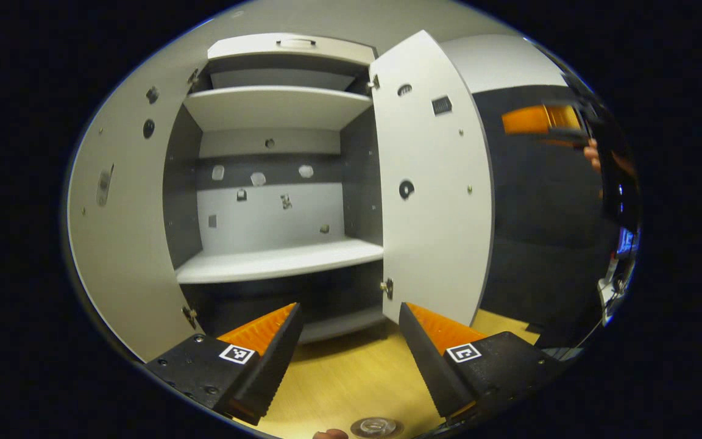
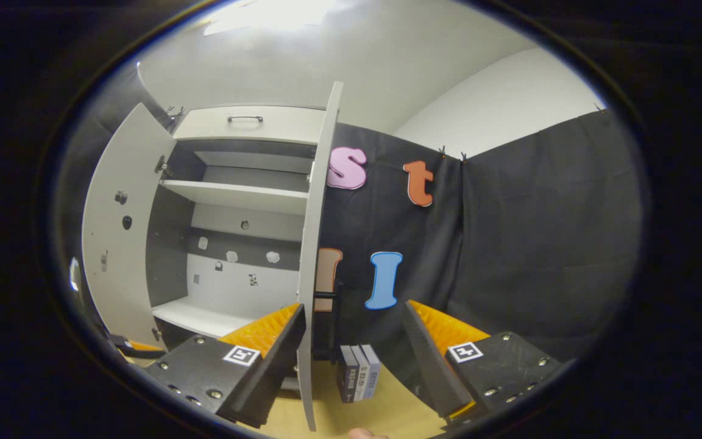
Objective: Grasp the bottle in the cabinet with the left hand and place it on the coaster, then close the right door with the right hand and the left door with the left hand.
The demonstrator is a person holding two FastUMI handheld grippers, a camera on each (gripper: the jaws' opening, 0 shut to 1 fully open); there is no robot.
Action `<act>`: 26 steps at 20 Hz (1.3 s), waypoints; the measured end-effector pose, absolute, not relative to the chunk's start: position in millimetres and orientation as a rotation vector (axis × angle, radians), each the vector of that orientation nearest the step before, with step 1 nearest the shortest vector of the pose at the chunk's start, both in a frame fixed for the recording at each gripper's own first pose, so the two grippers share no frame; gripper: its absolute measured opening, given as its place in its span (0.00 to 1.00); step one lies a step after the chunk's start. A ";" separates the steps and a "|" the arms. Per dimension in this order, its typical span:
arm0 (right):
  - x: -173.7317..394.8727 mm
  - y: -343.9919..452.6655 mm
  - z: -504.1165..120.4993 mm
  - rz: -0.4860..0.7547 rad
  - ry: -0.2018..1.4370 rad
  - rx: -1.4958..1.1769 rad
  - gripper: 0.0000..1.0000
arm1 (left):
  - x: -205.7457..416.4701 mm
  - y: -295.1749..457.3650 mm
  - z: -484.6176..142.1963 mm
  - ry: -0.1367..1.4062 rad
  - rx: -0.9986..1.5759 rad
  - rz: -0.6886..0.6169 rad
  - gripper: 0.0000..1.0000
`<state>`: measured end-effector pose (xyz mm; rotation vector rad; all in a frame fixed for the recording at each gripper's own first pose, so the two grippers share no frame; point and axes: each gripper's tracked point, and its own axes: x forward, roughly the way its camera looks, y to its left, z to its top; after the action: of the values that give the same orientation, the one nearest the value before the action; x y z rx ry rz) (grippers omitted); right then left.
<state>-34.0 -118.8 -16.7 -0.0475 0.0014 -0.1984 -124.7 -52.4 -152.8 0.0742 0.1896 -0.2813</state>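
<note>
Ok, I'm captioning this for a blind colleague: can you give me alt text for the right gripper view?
The right gripper, fingers apart, faces the edge of the cabinet's open right door. To its left are bare white shelves and the open left door. Three small boxes stand on the wooden tabletop just past the door.

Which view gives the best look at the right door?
The left gripper view: the right door shows its whole inner face, hinges included, swung open. The right gripper view shows that door nearly edge-on, a thin strip beside the right claw.
</note>
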 end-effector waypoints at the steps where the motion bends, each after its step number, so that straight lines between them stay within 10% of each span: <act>1: -33.9 -120.8 -17.3 -0.201 0.001 -0.044 0.96 | -119.2 -52.5 -130.5 0.159 0.050 -0.270 0.98; 12: -16.7 -146.1 -39.9 -0.255 0.043 -0.050 0.96 | -111.9 48.0 16.3 0.016 0.143 0.138 0.98; 26: 13.1 -128.8 -62.6 -0.201 0.112 0.059 0.95 | -162.2 112.8 -6.5 0.096 0.053 0.353 0.97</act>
<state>13.1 -128.8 -62.6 0.0586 0.1122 -0.2010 -162.2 112.8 -6.5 0.0530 0.0965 0.3533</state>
